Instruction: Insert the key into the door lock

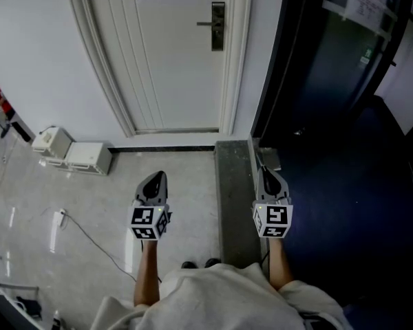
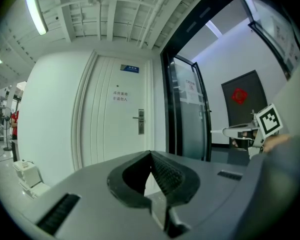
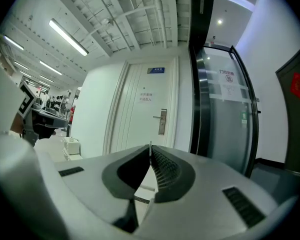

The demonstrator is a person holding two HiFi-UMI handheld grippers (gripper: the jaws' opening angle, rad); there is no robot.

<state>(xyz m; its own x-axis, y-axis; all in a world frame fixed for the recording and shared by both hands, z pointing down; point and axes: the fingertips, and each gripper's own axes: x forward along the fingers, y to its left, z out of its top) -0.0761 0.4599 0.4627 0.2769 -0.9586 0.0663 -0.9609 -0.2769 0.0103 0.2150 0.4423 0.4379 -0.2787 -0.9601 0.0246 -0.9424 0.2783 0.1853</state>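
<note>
Door, white, closed, straight ahead of the person. Door lock sits on its right edge: tall upright plate, lever pointing left in head view. Keyhole too small to make out.

Lock is ahead of and above both grippers, well apart from them. Sideways it falls between the two. Left gripper view has it a bit left of the jaw line, right gripper view a bit right.

Left gripper: level, aimed at door, jaws together, nothing btwn them.

Right gripper: level, aimed at door, slightly nearer the lock's side. Jaws closed, w/ a thin pale sliver standing at the tips. That's prob. the key seen edge-on, so its long axis would run along the jaws toward the door. Can't confirm shape.

Judgement: next move = right arm goes fwd, up and a little left to line up w/ the plate.

Room: no surface here, just pale glossy floor. Dark glass door to the right. Grey threshold strip under the right side. White boxes against the wall on the left. Thin cable trails across the floor.
</note>
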